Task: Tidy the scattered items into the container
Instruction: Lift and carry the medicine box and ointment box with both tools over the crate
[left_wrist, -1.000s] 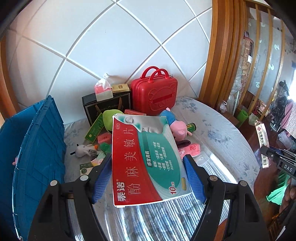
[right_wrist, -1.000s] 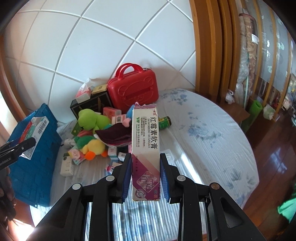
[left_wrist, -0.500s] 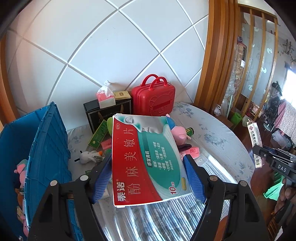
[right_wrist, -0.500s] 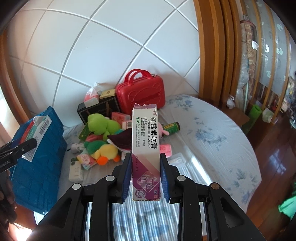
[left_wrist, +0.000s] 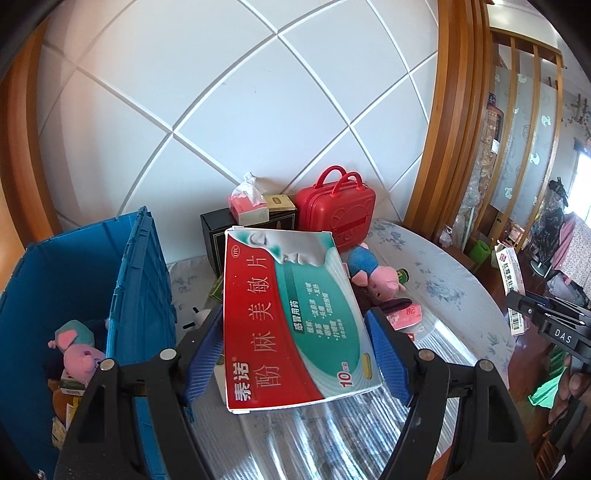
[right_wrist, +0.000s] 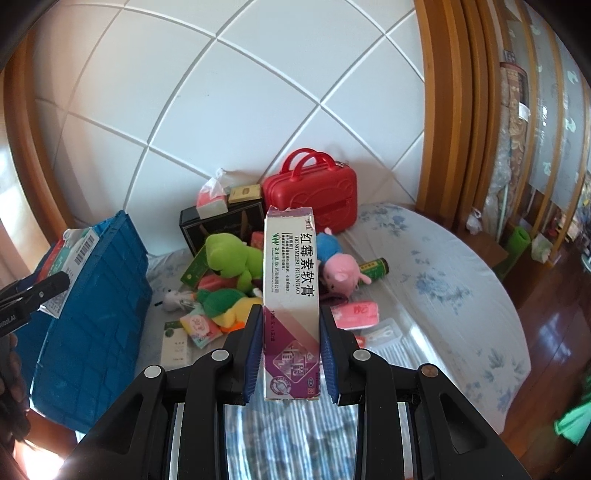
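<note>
The left gripper (left_wrist: 295, 354) is clamping wide on the red-and-green medicine box (left_wrist: 291, 317), a broad flat carton with a dented top edge, its long axis running away from the camera toward twelve o'clock. The blue crate (left_wrist: 140, 295), ribbed hard plastic, is sitting at about nine o'clock from that box, open-topped, with a pink plush already lying inside. So the left hand looks the nearer one for the drop.

The right gripper (right_wrist: 291, 354) is pinching narrow on the ointment carton (right_wrist: 290, 295), a slim white-and-purple cardboard box with a frayed far end, also pointing to twelve. From here the crate is lying farther off, around ten o'clock. Soft toys, small packets and a red case (right_wrist: 314, 195) are waiting on the flowered cloth (right_wrist: 443, 288) beyond.
</note>
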